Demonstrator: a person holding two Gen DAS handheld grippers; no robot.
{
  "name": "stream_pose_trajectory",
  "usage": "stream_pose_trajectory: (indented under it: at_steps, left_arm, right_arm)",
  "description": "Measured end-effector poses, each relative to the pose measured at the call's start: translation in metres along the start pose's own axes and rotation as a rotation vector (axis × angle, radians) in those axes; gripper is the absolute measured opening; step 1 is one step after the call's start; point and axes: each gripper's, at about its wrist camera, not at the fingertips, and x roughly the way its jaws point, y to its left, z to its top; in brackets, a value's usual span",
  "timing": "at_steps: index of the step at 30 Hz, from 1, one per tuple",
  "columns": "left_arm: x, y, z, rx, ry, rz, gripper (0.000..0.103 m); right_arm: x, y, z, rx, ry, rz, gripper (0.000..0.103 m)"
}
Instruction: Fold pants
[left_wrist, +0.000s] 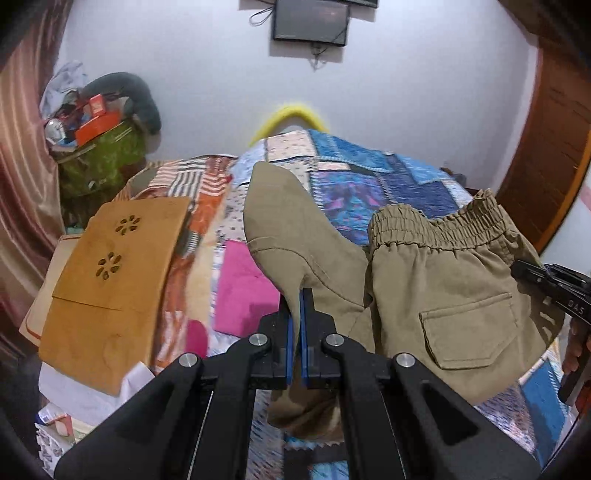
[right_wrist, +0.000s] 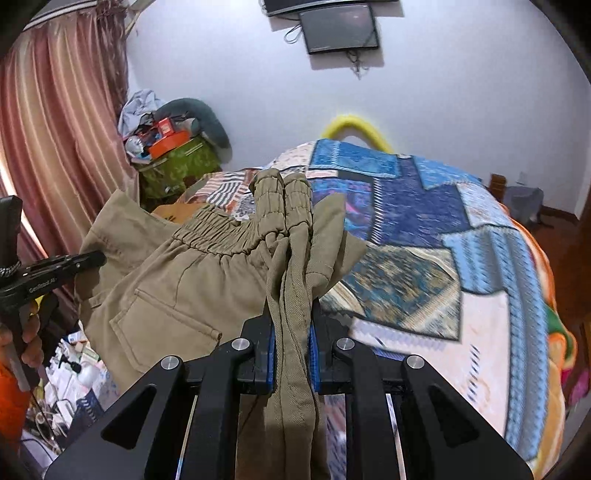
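The left gripper (left_wrist: 298, 306) is clenched on a thin edge of the khaki cotton pants (left_wrist: 436, 291), and the right gripper (right_wrist: 291, 332) clamps the bunched elastic waistband (right_wrist: 236, 232). The pants hang between them above the patchwork quilted bed (right_wrist: 424, 266), so no fold appears laid down yet; spreading and folding are left.

Even indoor light, fisheye warping, slight blur
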Motion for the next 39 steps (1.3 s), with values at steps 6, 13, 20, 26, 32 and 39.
stream_pose_trajectory:
  at_steps: [6, 13, 20, 26, 32, 39]
  left_arm:
    - [0.061, 0.028, 0.022, -0.006, 0.039, 0.065, 0.003]
    - [0.128, 0.05, 0.021, -0.032, 0.082, 0.088, 0.003]
    - [0.189, 0.062, -0.016, -0.07, 0.236, 0.086, 0.003]
    - [0.201, 0.076, -0.042, -0.1, 0.3, 0.078, 0.011]
    - [0.181, 0.075, -0.047, -0.118, 0.312, 0.083, 0.014]
    - [0.113, 0.061, -0.034, -0.091, 0.253, 0.068, 0.014]
  right_arm:
    - [0.057, 0.017, 0.018, -0.043, 0.03, 0.012, 0.012]
    - [0.114, 0.025, 0.029, -0.079, 0.057, -0.013, 0.012]
    - [0.161, 0.009, 0.006, -0.031, 0.199, -0.02, 0.012]
    - [0.163, -0.003, -0.01, 0.008, 0.248, -0.017, 0.023]
    - [0.144, -0.001, -0.012, 0.005, 0.279, -0.047, 0.037]
    - [0.095, 0.013, -0.009, -0.037, 0.237, -0.085, 0.049]
